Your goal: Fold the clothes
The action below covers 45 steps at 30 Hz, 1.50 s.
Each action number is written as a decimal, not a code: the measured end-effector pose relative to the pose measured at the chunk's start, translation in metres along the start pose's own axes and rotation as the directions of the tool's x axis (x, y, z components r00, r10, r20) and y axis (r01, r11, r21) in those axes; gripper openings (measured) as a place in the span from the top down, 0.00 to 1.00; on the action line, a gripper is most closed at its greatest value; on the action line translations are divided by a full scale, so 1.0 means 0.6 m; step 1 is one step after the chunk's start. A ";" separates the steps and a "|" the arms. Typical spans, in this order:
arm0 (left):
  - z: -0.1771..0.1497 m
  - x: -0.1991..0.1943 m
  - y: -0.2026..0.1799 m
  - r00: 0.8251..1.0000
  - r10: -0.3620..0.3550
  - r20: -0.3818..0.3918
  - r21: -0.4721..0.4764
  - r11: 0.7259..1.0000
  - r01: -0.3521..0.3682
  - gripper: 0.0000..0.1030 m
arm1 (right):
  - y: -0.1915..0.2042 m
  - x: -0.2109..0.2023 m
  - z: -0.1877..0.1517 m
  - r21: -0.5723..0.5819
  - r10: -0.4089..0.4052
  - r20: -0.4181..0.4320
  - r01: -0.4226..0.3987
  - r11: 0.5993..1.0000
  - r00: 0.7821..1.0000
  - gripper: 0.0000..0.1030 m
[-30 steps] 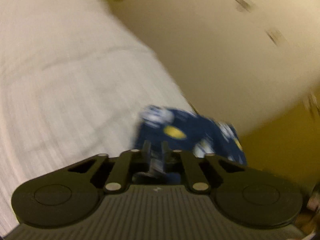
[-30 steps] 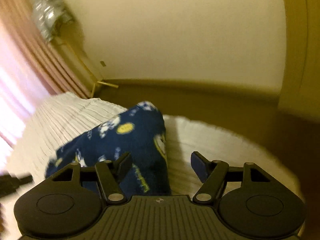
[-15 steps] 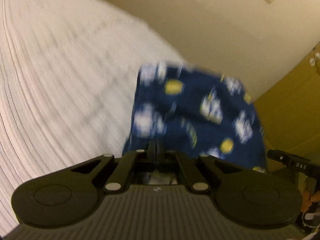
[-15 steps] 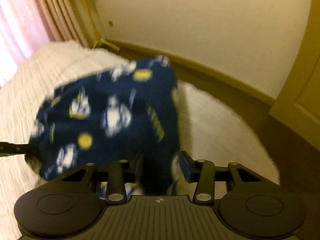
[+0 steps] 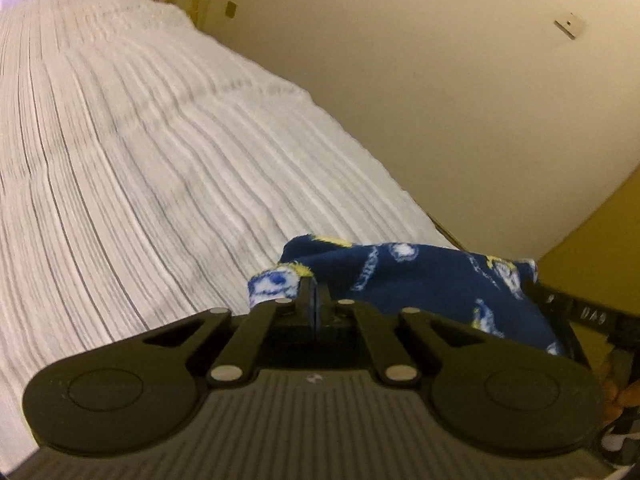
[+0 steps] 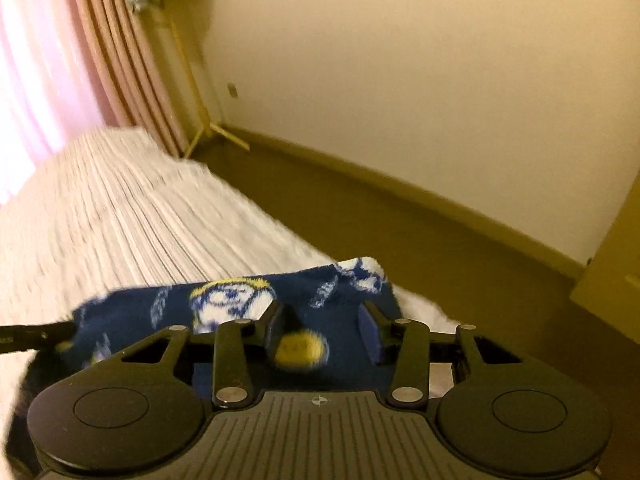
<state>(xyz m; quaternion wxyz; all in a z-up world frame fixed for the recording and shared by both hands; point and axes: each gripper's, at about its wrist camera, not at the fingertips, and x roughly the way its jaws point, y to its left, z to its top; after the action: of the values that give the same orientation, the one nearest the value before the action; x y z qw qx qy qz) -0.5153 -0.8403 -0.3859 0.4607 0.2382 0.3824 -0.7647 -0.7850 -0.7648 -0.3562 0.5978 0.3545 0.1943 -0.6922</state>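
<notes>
A dark blue fleece garment (image 5: 420, 292) with white and yellow prints is stretched between my two grippers just above the white ribbed bedspread (image 5: 160, 160). My left gripper (image 5: 316, 298) is shut on its left corner, and a printed flap sticks out beside the fingers. In the right wrist view the garment (image 6: 224, 300) lies edge-on in front of me. My right gripper (image 6: 323, 330) is shut on a thick fold of it, with the jaws partly apart around the fabric. One finger (image 5: 576, 310) of the right gripper shows at the cloth's right end.
The bedspread (image 6: 120, 220) ends at an edge on the right, with brown floor (image 6: 400, 220) beyond it. A cream wall (image 6: 400, 80) and pink curtains (image 6: 80, 60) stand behind. A yellow door (image 5: 600, 240) is at the right.
The garment hung spread in front of both cameras; now it is lower and nearly flat over the bed. My right jaws have narrowed from wide apart onto the fold.
</notes>
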 end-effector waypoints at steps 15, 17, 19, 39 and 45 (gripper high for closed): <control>-0.094 -0.157 -0.069 0.985 0.078 -0.154 0.075 0.995 -0.067 0.97 | 0.001 -0.186 -0.096 0.012 -0.011 -0.042 0.012 1.000 0.999 0.57; -0.108 -0.150 -0.063 0.971 0.116 -0.211 0.043 0.993 -0.109 0.98 | 0.016 -0.189 -0.125 -0.015 -0.024 -0.110 0.023 1.000 0.994 0.57; -0.109 -0.163 -0.068 0.963 0.128 -0.236 0.027 0.992 -0.125 0.98 | 0.030 -0.196 -0.143 -0.031 -0.056 -0.150 0.052 0.998 0.987 0.57; -0.229 -0.680 -0.205 0.966 0.248 -0.077 0.249 0.943 -0.222 0.56 | 0.175 -0.620 -0.226 0.038 -0.020 -0.206 0.029 0.999 0.978 0.57; -0.301 -0.771 -0.202 0.957 0.273 -0.099 0.268 0.933 -0.239 0.40 | 0.215 -0.713 -0.294 0.068 -0.004 -0.204 0.018 0.998 0.979 0.57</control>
<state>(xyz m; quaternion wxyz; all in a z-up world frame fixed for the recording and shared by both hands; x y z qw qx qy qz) -0.4070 -0.4187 -0.1172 0.4954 0.3938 0.2774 -0.7229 -0.6004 -0.3746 -0.1454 0.5582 0.4429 0.2324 -0.6619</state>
